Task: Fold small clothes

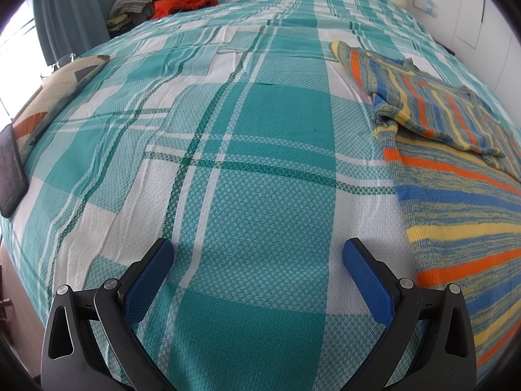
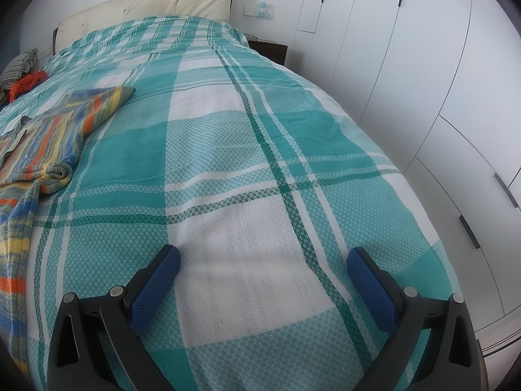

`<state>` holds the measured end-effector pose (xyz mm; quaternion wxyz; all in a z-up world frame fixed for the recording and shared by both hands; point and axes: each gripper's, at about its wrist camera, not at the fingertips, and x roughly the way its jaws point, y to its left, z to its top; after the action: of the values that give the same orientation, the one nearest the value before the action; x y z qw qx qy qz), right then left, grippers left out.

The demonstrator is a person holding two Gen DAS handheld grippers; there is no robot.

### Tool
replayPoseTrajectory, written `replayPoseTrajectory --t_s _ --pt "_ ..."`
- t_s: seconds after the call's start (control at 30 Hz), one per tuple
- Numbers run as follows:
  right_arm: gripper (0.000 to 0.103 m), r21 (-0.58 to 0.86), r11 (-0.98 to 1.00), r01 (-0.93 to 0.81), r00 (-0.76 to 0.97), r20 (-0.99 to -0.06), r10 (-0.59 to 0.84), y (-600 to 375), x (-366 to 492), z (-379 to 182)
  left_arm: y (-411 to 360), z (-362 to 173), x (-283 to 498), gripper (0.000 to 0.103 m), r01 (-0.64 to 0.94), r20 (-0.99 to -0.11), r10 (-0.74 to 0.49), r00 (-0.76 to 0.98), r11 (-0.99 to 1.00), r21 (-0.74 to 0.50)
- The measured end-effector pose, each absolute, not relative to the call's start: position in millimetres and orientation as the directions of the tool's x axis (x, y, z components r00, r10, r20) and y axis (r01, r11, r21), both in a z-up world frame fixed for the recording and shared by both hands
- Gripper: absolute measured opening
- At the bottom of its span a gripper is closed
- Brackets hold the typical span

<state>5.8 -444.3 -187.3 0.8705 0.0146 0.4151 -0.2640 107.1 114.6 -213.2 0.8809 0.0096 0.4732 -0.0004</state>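
A small knitted sweater [image 1: 456,176] with blue, yellow and orange stripes lies partly folded on the teal-and-white checked bedspread [image 1: 247,150], at the right of the left wrist view. The same sweater [image 2: 35,143] shows at the left edge of the right wrist view, one sleeve doubled over its body. My left gripper [image 1: 259,247] hovers open over bare bedspread, to the left of the sweater, with nothing between its blue pads. My right gripper [image 2: 263,255] is open too, over bare bedspread [image 2: 260,163] to the right of the sweater, holding nothing.
An orange garment [image 1: 185,3] and a pile of other clothes [image 1: 136,0] lie at the bed's far left corner. A patterned cushion [image 1: 58,88] and a dark phone [image 1: 11,169] sit along the left edge. White wardrobe doors [image 2: 423,81] and a dark nightstand [image 2: 270,50] stand right of the bed.
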Motion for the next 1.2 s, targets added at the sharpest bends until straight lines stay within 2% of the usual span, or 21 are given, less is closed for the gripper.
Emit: replayPoseTrajectory --t_s 1.2 --pt "0.101 -0.199 0.858 0.474 0.510 -0.732 -0.452 -444.3 5.7 -188.1 115.2 -217.6 109.5 0.102 0.028 -0.827 0.002 0.562 0.999 0.022"
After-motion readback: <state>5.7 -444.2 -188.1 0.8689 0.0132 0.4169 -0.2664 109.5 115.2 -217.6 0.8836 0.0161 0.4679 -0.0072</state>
